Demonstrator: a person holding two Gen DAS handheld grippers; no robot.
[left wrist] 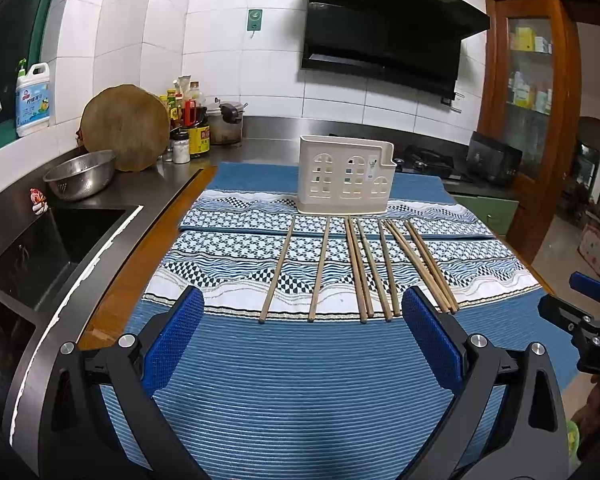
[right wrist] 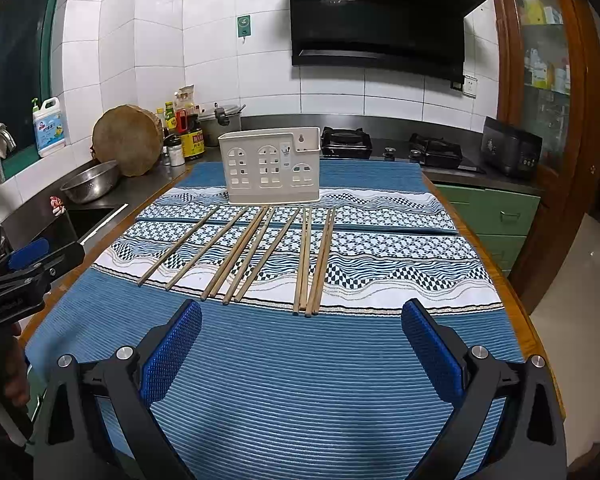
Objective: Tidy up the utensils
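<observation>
Several wooden chopsticks (left wrist: 364,268) lie side by side on a blue patterned cloth (left wrist: 300,360), pointing toward a cream utensil holder (left wrist: 345,176) with window-shaped cutouts that stands upright behind them. They also show in the right wrist view: chopsticks (right wrist: 260,252), holder (right wrist: 271,166), cloth (right wrist: 300,380). My left gripper (left wrist: 302,312) is open and empty, above the near cloth, short of the chopstick ends. My right gripper (right wrist: 302,316) is open and empty, likewise short of the chopsticks. Each gripper shows at the edge of the other's view: right (left wrist: 580,312), left (right wrist: 32,264).
A sink (left wrist: 52,248), a steel colander bowl (left wrist: 80,174), a round wooden board (left wrist: 126,127) and sauce bottles (left wrist: 188,120) are at the left. A gas hob (right wrist: 392,146) and a black cooker (right wrist: 510,152) stand behind the table. Green drawers (right wrist: 496,216) lie right.
</observation>
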